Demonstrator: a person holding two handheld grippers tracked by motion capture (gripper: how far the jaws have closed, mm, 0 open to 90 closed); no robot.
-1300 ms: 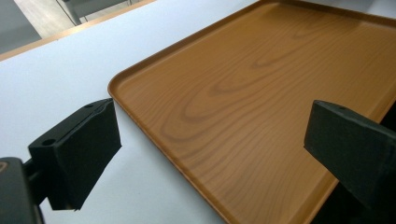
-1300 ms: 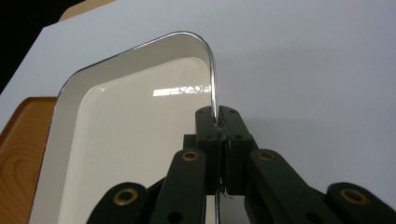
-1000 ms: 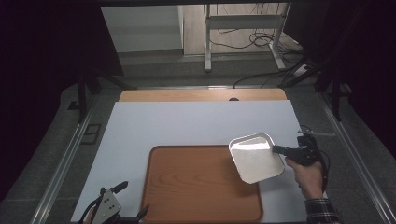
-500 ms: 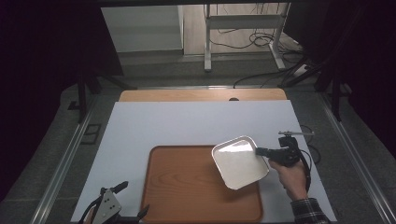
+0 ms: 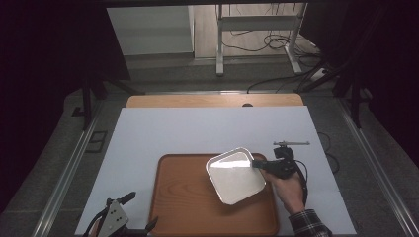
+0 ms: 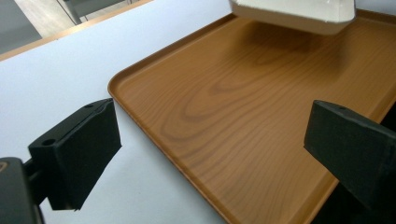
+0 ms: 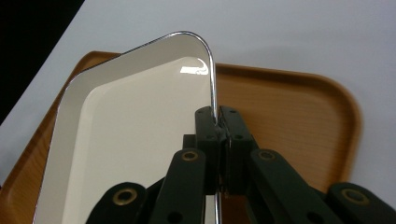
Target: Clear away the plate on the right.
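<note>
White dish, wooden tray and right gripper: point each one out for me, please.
white dish point(image 5: 232, 180), high view, on its bare inner floor.
wooden tray point(image 6: 219, 107), left gripper view, on its bare wood-grain floor.
right gripper point(image 7: 218, 122), right gripper view, where its closed jaws pinch the dish's rim.

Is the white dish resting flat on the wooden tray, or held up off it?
Held up and tilted. The right gripper pinches the white dish by its rim, and the left gripper view shows it clear above the wooden tray.

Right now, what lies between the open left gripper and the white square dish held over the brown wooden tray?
Only bare tray separates the left gripper from the dish, as the left gripper view shows.
</note>
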